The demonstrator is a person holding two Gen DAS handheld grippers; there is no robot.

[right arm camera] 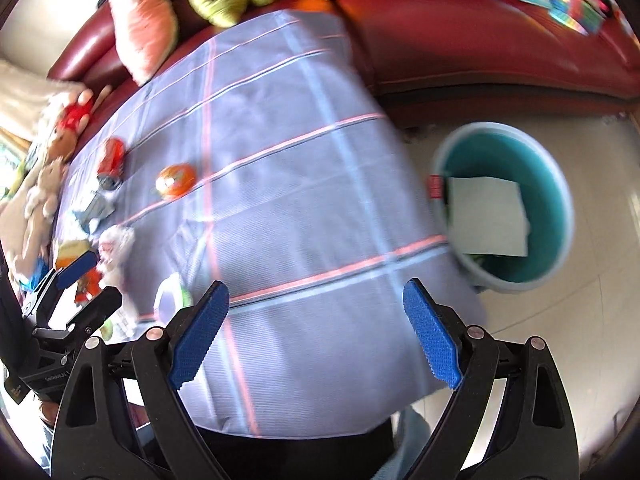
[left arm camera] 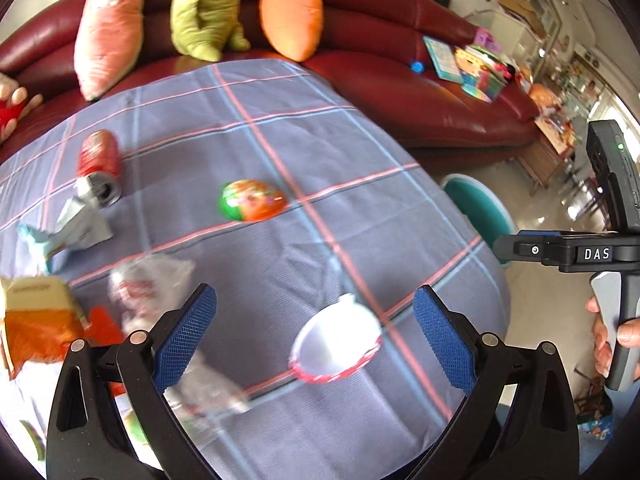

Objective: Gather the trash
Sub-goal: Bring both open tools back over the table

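Trash lies on the grey checked tablecloth point(left arm camera: 280, 128): a crushed red can point(left arm camera: 100, 160), a green and orange foil egg point(left arm camera: 252, 200), crumpled light-blue paper point(left arm camera: 68, 232), a clear plastic wrapper point(left arm camera: 148, 280), an orange and cream carton point(left arm camera: 36, 316) and a white egg-shaped half shell point(left arm camera: 336, 340). My left gripper point(left arm camera: 316, 320) hangs open above the shell, with its pads wide apart and off it. My right gripper point(right arm camera: 318, 320) is open over bare cloth point(right arm camera: 300, 200) and holds nothing. The teal bin point(right arm camera: 548, 216) stands on the floor to its right, with white paper point(right arm camera: 488, 216) inside.
A dark red sofa point(left arm camera: 420, 100) with plush toys point(left arm camera: 292, 20) and books runs behind the table. In the right wrist view the left gripper point(right arm camera: 86, 284) sits at the table's left side beside the trash. A person's hand point(left arm camera: 612, 336) holds the right gripper's handle.
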